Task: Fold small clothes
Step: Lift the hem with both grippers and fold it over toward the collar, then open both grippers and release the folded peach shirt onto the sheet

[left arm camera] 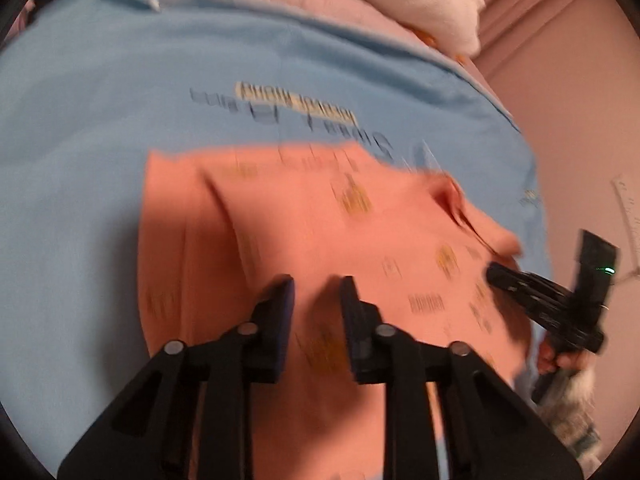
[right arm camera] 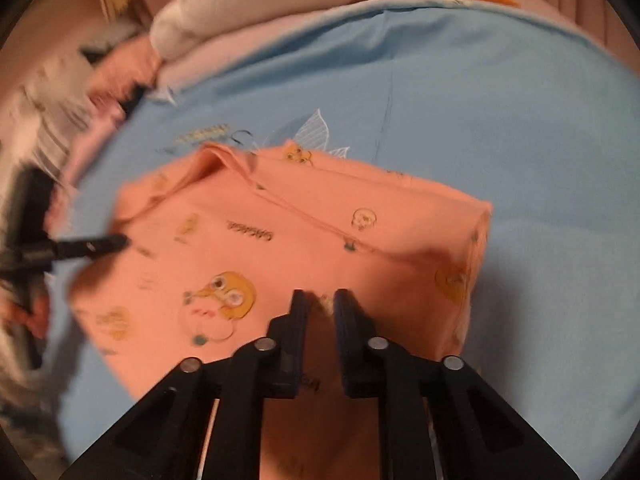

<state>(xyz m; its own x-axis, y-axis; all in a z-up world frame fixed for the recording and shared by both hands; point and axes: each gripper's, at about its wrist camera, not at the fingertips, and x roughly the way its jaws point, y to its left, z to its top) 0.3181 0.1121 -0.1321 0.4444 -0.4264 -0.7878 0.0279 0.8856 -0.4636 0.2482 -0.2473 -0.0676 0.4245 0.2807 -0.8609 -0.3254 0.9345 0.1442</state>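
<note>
Lying partly folded on the blue sheet (right arm camera: pixel 500 120), the pink garment (right arm camera: pixel 320 220) still needs tidying. Left gripper (left arm camera: pixel 316 292) and right gripper (right arm camera: pixel 320 300) hover narrowly parted, grasping nothing.

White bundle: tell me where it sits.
The white bundle lies at the top of both views, beyond the blue cloth's far edge, well past the orange garment.
</note>
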